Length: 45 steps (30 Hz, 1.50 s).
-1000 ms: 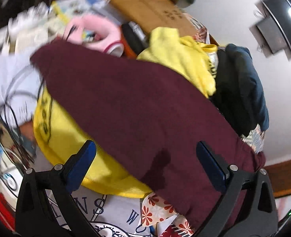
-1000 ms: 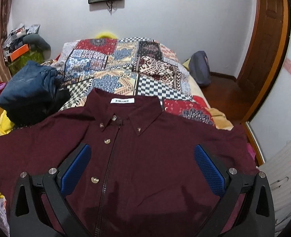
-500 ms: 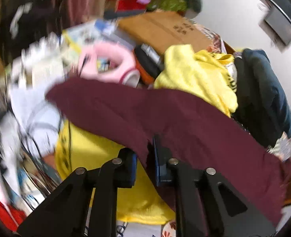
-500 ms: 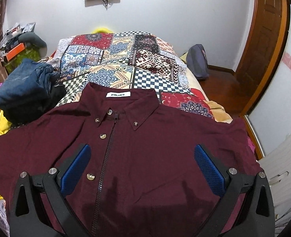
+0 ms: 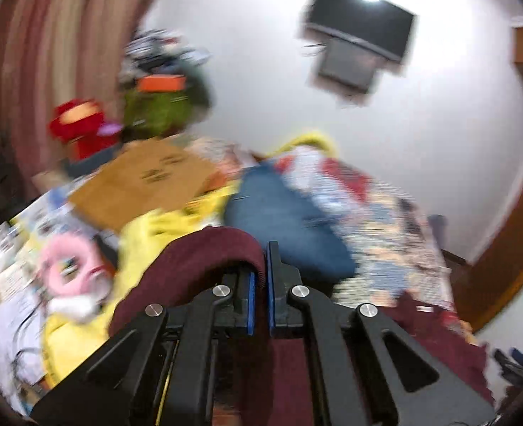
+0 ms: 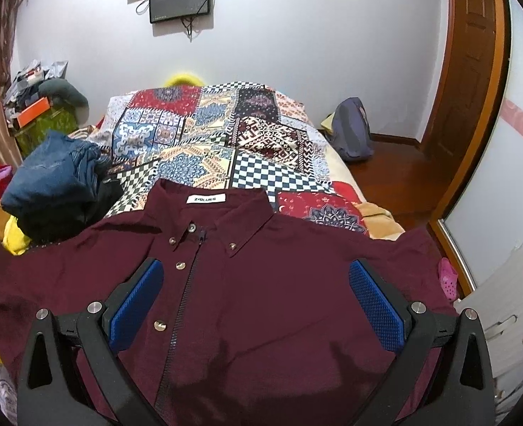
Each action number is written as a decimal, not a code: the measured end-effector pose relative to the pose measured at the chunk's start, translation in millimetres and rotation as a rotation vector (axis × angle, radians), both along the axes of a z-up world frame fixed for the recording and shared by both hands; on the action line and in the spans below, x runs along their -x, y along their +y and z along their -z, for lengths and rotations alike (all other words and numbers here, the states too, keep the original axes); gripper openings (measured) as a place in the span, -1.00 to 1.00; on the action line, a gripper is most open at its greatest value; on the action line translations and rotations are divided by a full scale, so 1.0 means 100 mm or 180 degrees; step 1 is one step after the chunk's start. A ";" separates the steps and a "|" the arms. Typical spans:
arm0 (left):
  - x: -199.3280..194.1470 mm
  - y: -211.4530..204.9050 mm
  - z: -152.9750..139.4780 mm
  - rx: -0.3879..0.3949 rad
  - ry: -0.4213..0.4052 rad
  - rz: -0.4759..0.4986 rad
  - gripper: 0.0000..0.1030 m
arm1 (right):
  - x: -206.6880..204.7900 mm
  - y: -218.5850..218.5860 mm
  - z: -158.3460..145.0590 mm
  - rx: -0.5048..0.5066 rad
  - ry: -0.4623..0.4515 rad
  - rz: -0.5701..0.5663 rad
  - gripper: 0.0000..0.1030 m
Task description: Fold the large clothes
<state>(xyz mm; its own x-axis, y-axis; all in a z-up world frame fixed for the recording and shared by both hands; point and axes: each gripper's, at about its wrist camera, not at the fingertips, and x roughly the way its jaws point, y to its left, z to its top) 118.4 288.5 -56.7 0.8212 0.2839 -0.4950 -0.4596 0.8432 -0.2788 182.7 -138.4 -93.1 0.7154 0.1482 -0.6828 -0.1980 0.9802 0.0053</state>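
Sleeve (image 5: 204, 248) pinched in left tongs (image 5: 260, 284), unseen from right tongs (image 6: 256, 305), wide over shirt front (image 6: 279, 284).

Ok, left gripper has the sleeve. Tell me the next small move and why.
Probably carry the sleeve across and lay it over the shirt front. The left gripper is shut on the maroon cloth, which arches up from its pads, while the shirt lies flat and buttoned on the bed. The right gripper is open above the chest, holding nothing, free to steady it.
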 end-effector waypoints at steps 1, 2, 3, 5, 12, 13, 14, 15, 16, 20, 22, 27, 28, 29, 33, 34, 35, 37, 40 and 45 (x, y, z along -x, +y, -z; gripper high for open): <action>-0.09 -0.14 -0.06 -0.0014 -0.0037 0.0151 -0.93 | 0.00 -0.03 -0.01 -0.0021 -0.0008 0.0006 1.00; -0.20 -0.33 -0.12 -0.0044 -0.0059 0.0338 -0.93 | 0.01 -0.06 -0.01 -0.0043 -0.0013 0.0005 1.00; -0.30 -0.52 -0.15 -0.0085 -0.0052 0.0488 -0.93 | 0.02 -0.09 -0.02 -0.0058 -0.0015 0.0003 1.00; -0.50 -0.84 -0.14 -0.0105 -0.0023 0.0779 -0.93 | 0.03 -0.14 -0.02 -0.0078 -0.0022 0.0012 1.00; -1.09 -2.03 0.38 -0.0140 0.0524 0.1624 -0.92 | 0.06 -0.32 0.01 -0.0152 0.0037 0.0016 1.00; -1.13 -2.16 0.46 -0.0132 0.0606 0.1697 -0.93 | 0.07 -0.34 0.03 -0.0150 0.0051 0.0014 1.00; -1.19 -2.30 0.59 -0.0109 0.0736 0.1795 -0.92 | 0.08 -0.37 0.04 -0.0146 0.0061 0.0010 1.00; -1.23 -2.41 0.70 -0.0083 0.0845 0.1871 -0.92 | 0.09 -0.39 0.05 -0.0135 0.0072 0.0010 1.00; -1.25 -2.49 0.81 -0.0057 0.0932 0.1934 -0.92 | 0.10 -0.41 0.06 -0.0126 0.0080 0.0010 1.00; -1.29 -2.77 1.15 0.0016 0.1290 0.2199 -0.92 | 0.14 -0.50 0.09 -0.0084 0.0114 -0.0001 1.00; -1.28 -2.86 1.25 0.0000 0.1434 0.2316 -0.90 | 0.16 -0.52 0.10 -0.0064 0.0132 -0.0021 1.00; -1.22 -2.88 1.26 0.0008 0.1657 0.2480 -0.74 | 0.20 -0.54 0.10 -0.0069 0.0163 -0.0082 1.00; -1.19 -2.86 1.19 0.0019 0.1658 0.2489 -0.58 | 0.20 -0.54 0.09 -0.0059 0.0164 -0.0088 1.00; -1.22 -2.83 1.15 0.0026 0.1650 0.2474 -0.38 | 0.20 -0.53 0.08 -0.0041 0.0157 -0.0097 1.00; -1.15 -2.57 0.80 0.0115 0.1384 0.2347 -0.14 | 0.21 -0.43 -0.02 -0.0026 0.0075 -0.0166 1.00; -1.12 -2.49 0.71 0.0113 0.1318 0.2292 -0.09 | 0.22 -0.39 -0.04 -0.0026 0.0052 -0.0190 1.00; -1.07 -2.38 0.62 0.0095 0.1237 0.2225 -0.06 | 0.22 -0.34 -0.08 -0.0024 0.0016 -0.0231 1.00; -0.99 -2.18 0.45 0.0030 0.1114 0.2097 -0.01 | 0.23 -0.23 -0.13 -0.0019 -0.0031 -0.0306 1.00; -0.84 -1.84 0.24 -0.0136 0.0966 0.1846 0.15 | 0.24 0.02 -0.21 -0.0009 -0.0104 -0.0499 1.00; -0.60 -1.18 0.20 -0.0292 0.0989 0.1401 0.18 | 0.28 0.55 -0.27 0.0096 -0.0194 -0.0937 1.00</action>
